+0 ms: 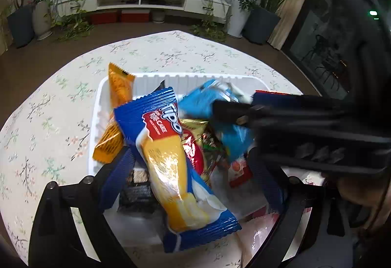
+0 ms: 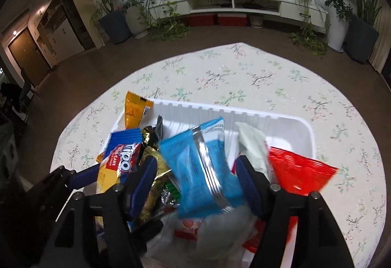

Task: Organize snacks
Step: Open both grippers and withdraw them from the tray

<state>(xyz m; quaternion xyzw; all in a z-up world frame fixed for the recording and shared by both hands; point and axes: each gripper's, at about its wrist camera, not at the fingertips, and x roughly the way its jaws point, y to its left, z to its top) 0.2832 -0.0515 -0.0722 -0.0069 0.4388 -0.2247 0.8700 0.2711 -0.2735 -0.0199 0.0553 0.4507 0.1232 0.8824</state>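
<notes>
Snacks sit piled in one white ribbed plastic tray (image 2: 281, 118) on a floral tablecloth (image 2: 220, 72). Left gripper (image 1: 195, 180): blue ridged fingers (image 1: 117, 177) spread wide, a blue-and-yellow Tipo roll cake packet (image 1: 168, 165) lying lengthwise between them; cannot tell if either pad touches it. Right gripper (image 2: 198, 177): blue-padded fingers (image 2: 144, 184) also wide apart, a light blue packet (image 2: 195, 170) with a silver crimped seam between them, blurred, not visibly pinched. In the left view the right gripper's black body (image 1: 305, 126) crosses over the tray with the light blue packet (image 1: 202, 104) at its tip. Wrappers are glossy foil or plastic with crimped ends. Countable: one orange packet (image 2: 134, 111) leaning over the tray's far-left corner, one red packet (image 2: 298, 172) at the right edge, one white packet (image 2: 251, 145), one gold foil packet (image 2: 154, 158). More red and green wrappers underneath, count unclear.
</notes>
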